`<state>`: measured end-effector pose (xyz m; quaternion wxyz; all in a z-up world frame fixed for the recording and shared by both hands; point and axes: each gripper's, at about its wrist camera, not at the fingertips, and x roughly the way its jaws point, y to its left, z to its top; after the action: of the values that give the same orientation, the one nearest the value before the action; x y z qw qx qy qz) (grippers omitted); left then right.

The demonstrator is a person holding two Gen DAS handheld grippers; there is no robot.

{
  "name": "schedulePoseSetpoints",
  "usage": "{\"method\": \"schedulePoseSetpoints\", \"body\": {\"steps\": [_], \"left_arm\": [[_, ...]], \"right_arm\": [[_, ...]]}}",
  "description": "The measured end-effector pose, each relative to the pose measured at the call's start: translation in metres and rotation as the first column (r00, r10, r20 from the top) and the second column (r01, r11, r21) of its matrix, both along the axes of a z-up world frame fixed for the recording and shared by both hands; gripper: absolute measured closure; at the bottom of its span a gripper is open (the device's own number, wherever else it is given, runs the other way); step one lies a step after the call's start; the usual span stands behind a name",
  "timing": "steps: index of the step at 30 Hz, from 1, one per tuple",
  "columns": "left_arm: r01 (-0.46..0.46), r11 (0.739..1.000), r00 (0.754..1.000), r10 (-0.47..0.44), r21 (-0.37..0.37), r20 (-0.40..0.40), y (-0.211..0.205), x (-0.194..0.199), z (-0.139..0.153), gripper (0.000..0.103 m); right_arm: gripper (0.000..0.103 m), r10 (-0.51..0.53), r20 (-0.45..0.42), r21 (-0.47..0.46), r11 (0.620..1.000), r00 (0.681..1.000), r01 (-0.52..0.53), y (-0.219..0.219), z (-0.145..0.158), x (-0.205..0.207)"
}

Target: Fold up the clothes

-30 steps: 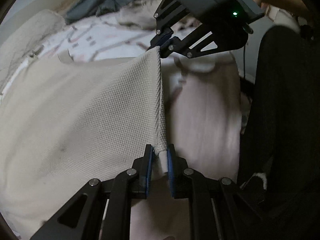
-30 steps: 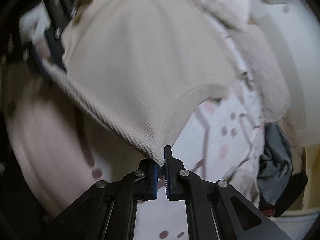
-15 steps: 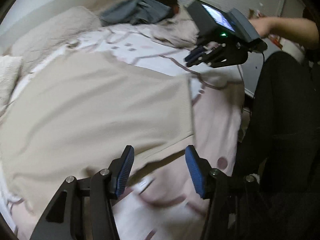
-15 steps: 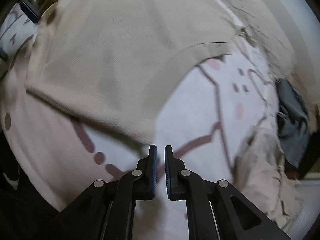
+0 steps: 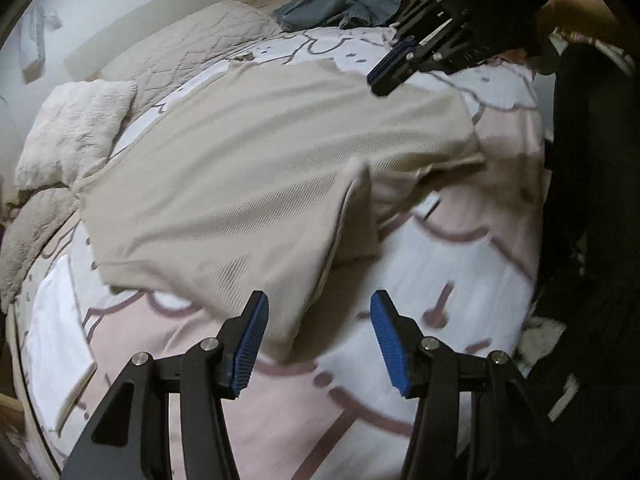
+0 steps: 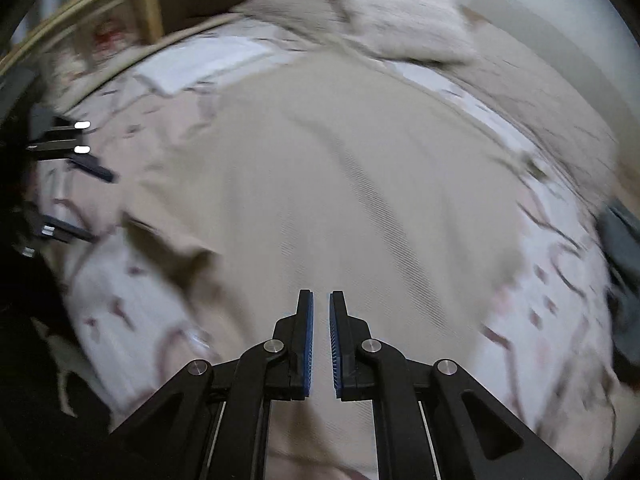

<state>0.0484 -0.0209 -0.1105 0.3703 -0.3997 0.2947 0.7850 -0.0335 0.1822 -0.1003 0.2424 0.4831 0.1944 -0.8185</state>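
Note:
A beige waffle-knit garment (image 5: pixel 256 168) lies spread on the bed, with one part folded over near its front edge (image 5: pixel 352 216). It fills the right wrist view (image 6: pixel 328 200) too. My left gripper (image 5: pixel 318 340) is open and empty, just above the garment's near corner. My right gripper (image 6: pixel 320 340) is nearly shut with a narrow gap and nothing between the pads, hovering over the garment. It shows in the left wrist view (image 5: pixel 392 68) at the garment's far side. The left gripper shows in the right wrist view (image 6: pixel 68 188) at the left edge.
The bed has a white and pink patterned sheet (image 5: pixel 420 300). A fluffy pillow (image 5: pixel 76 128) and quilted blanket (image 5: pixel 192 36) lie at the head. Grey-blue clothing (image 5: pixel 344 8) is piled at the far end. A white folded item (image 5: pixel 56 352) lies left. The person's dark legs (image 5: pixel 592 200) stand right.
Both grippers let go of the beige garment, which now lies flat on the bed. The left gripper opened wide and drew back. The right gripper swung round over the garment.

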Motion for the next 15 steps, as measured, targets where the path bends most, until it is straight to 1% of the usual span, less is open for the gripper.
{"method": "schedulePoseSetpoints", "body": {"steps": [2, 4, 5, 6, 7, 8, 9, 12, 13, 15], "left_arm": [[-0.023, 1.000, 1.000, 0.023, 0.003, -0.016, -0.009, 0.000, -0.008, 0.050], [-0.043, 0.999, 0.999, 0.043, 0.003, -0.022, -0.017, -0.002, -0.015, 0.050], [-0.049, 0.999, 0.998, 0.049, -0.001, -0.026, -0.021, -0.003, -0.018, 0.050], [-0.053, 0.999, 0.998, 0.053, -0.004, -0.029, -0.026, -0.004, -0.021, 0.050], [-0.057, 0.998, 0.998, 0.057, -0.003, -0.030, -0.030, -0.005, -0.023, 0.050], [-0.062, 0.998, 0.998, 0.062, -0.001, -0.032, -0.033, -0.007, -0.025, 0.050], [-0.065, 0.998, 0.997, 0.065, 0.001, -0.033, -0.035, -0.008, -0.027, 0.050], [-0.072, 0.997, 0.997, 0.072, 0.002, -0.033, -0.038, -0.015, -0.033, 0.050], [-0.073, 0.997, 0.997, 0.073, 0.001, -0.034, -0.038, -0.017, -0.036, 0.050], [-0.068, 0.998, 0.997, 0.067, -0.008, -0.042, -0.038, -0.020, -0.041, 0.050]], "right_arm": [[0.096, 0.078, -0.020, 0.001, 0.997, 0.997, -0.078, -0.033, -0.004, 0.008], [0.095, 0.127, -0.023, -0.012, 0.992, 0.992, -0.128, -0.055, -0.009, 0.012], [0.077, 0.147, -0.019, -0.021, 0.989, 0.989, -0.147, -0.065, -0.011, 0.014], [0.027, 0.166, -0.015, -0.030, 0.986, 0.986, -0.166, -0.074, -0.014, 0.015], [0.006, 0.181, -0.019, -0.044, 0.982, 0.983, -0.181, -0.081, -0.015, 0.018], [0.000, 0.189, -0.032, -0.065, 0.980, 0.982, -0.190, -0.085, -0.015, 0.021], [0.000, 0.193, -0.047, -0.072, 0.978, 0.980, -0.196, -0.089, -0.015, 0.024], [0.000, 0.203, -0.094, -0.032, 0.978, 0.975, -0.207, -0.102, -0.019, 0.030], [0.000, 0.211, -0.109, -0.013, 0.977, 0.972, -0.213, -0.106, -0.020, 0.032], [0.000, 0.256, -0.155, 0.075, 0.966, 0.954, -0.247, -0.116, -0.026, 0.036]]}}
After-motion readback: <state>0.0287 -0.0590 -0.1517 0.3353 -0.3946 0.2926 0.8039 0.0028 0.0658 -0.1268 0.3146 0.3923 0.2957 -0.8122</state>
